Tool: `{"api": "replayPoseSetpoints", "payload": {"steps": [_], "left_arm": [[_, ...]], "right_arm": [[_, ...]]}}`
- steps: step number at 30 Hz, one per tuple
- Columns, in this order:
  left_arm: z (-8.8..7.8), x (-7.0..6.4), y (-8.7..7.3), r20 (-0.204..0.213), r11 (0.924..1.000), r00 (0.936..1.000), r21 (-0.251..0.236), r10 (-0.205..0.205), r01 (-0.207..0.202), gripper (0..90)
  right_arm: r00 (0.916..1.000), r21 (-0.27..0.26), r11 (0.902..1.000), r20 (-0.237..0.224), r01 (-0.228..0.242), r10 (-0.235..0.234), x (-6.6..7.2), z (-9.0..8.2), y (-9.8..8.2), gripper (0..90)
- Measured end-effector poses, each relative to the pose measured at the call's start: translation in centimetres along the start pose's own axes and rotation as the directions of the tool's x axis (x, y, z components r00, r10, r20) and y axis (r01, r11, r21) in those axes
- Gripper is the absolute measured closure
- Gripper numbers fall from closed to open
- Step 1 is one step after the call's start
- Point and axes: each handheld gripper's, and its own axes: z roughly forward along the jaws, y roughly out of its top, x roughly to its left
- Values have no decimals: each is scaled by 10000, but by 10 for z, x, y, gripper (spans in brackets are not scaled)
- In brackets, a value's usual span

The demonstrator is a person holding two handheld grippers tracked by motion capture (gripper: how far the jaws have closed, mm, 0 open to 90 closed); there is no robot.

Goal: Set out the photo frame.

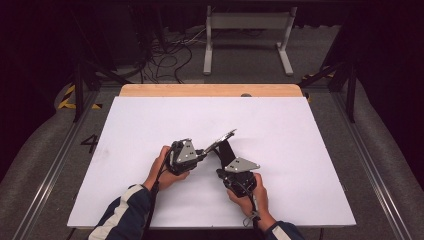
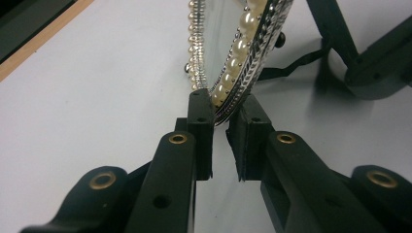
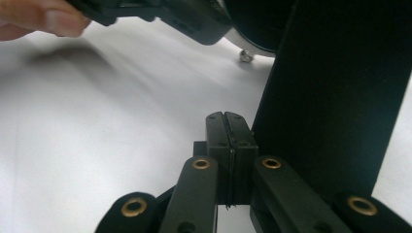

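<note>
- Left gripper (image 2: 221,141) clamping the rim of a pearl-edged, silver-framed picture frame (image 2: 233,53), lifting it tilted ahead.
- Right gripper (image 3: 231,145) pressed closed, empty, beside the frame's black back stand (image 3: 335,97).
- Standing upright seemingly remaining.

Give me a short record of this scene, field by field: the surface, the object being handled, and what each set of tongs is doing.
surface: white table top with a wooden strip along its far edge
object: oval frame, rimmed with pearls and silver beading, tilted up off the table
object back: black stand panel
left tongs: jaws closed on the frame's rim
right tongs: jaws pressed together, holding nothing, beside the black stand panel
hands: left hand and right hand each hold a tool
</note>
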Motion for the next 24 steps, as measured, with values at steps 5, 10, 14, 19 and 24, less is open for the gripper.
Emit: {"api": "replayPoseSetpoints", "payload": {"steps": [5,10,14,19,24], "left_arm": [[-1,-2,0,-18,10000,10000,-6,17,-17,803],[-2,-3,1,-24,10000,10000,40,63,-63,802],[-2,-3,1,25,10000,10000,45,20,-20,799],[-2,-3,0,80,9999,9999,-47,-130,131,793],[-8,-2,0,272,9973,9993,-679,-254,272,749]], "right_arm": [[9997,-32,9998,-147,-205,205,-7,-2,-1,900],[9996,-30,9999,-237,-161,160,-8,-3,-1,900],[9994,-53,9999,-302,-143,142,-11,-3,-2,900],[9992,-55,9998,-348,-178,176,-12,-4,-2,900],[9991,-39,9997,-359,-232,231,-12,-4,-2,900]]}}
